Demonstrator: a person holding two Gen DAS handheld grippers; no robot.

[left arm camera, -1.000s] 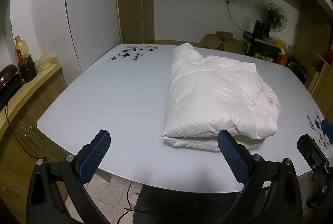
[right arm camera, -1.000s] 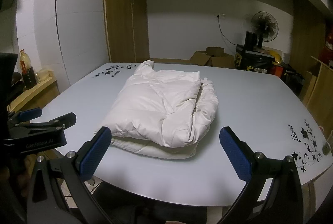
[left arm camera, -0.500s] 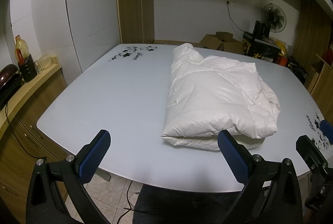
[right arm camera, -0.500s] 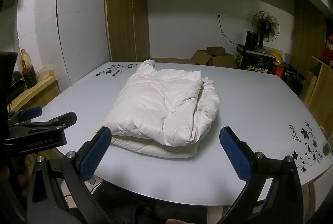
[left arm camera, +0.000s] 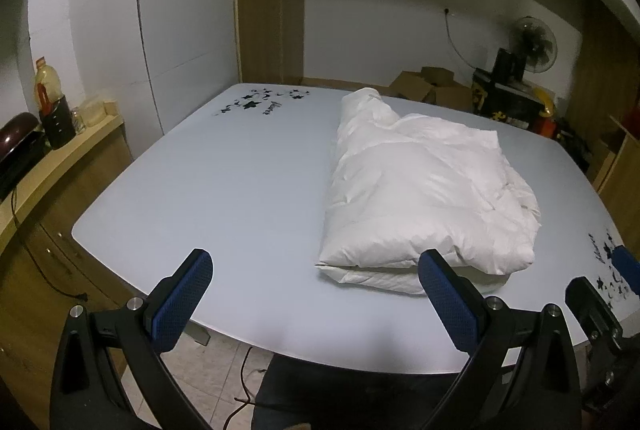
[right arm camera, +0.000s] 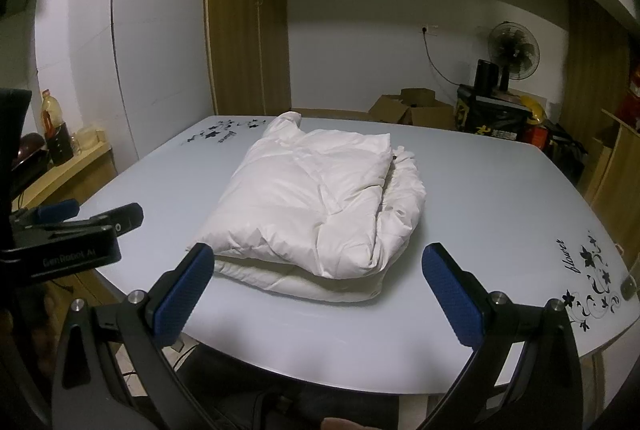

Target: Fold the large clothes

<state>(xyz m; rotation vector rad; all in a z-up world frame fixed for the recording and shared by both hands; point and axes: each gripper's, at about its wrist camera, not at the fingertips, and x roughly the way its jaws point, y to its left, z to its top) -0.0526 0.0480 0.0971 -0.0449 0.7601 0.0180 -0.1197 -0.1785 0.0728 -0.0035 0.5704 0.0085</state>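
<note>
White down jacket [right arm camera: 316, 206] folded, mid-bench [right arm camera: 500, 190]. Left tool [left arm camera: 316, 296], right tool [right arm camera: 320, 290] both wide open, empty, near bench edge. Risk: puffy fill springs fold open; slick shell slides.

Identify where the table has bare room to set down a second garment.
Widest bare patch: table between the folded white jacket and the flower decal. Narrower strip: jacket to the corner decal. No part is crowded.

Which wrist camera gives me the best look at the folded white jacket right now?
The right wrist view: the white jacket sits centred, its stacked layers and right edge unobstructed. In the left wrist view, the jacket sits off to the right, its near corner hidden behind a tool finger.
</note>
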